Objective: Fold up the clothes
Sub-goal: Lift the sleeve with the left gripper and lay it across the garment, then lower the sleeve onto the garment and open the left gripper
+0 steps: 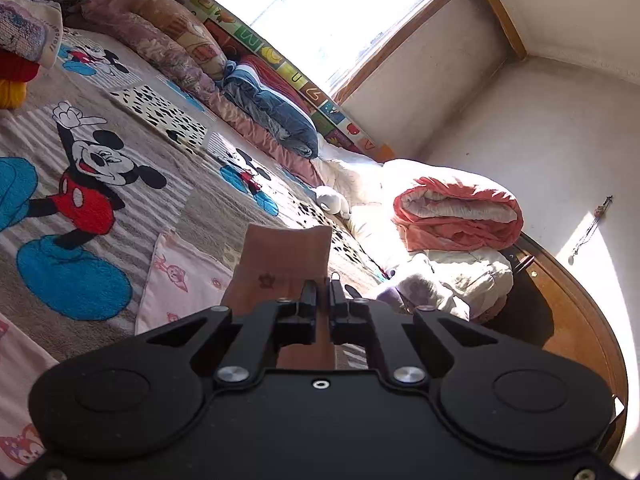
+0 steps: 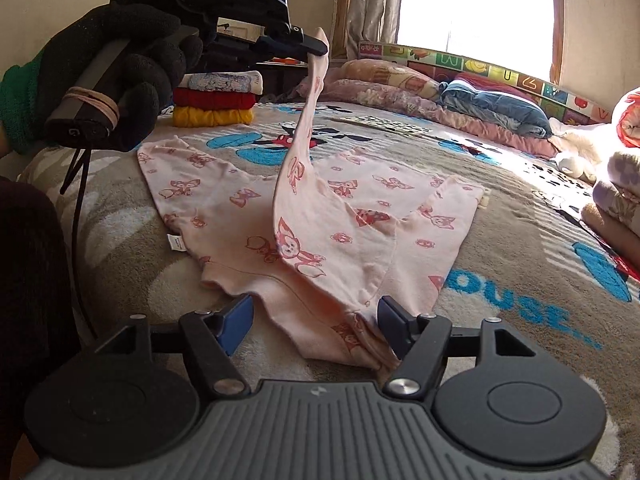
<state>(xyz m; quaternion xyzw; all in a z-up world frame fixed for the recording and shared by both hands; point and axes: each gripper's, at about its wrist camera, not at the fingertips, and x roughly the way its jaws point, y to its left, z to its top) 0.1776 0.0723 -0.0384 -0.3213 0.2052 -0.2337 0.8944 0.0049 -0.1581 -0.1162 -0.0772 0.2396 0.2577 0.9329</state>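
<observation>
A pink garment (image 2: 320, 216) printed with red foxes lies spread on the Mickey Mouse bedspread (image 2: 500, 216). My left gripper (image 1: 323, 284) is shut on one end of it, seen as a pink flap (image 1: 286, 256) sticking up past the fingers. In the right wrist view the left gripper (image 2: 320, 46) holds that sleeve-like strip lifted high above the bed. My right gripper (image 2: 314, 316) is open, its blue pads on either side of the garment's near edge, low over the bed.
A stack of folded clothes (image 2: 218, 100) in white, red and yellow sits at the far left of the bed. Pillows and quilts (image 2: 460, 100) line the window side. A rolled orange-white duvet (image 1: 460, 212) lies at the bed's end.
</observation>
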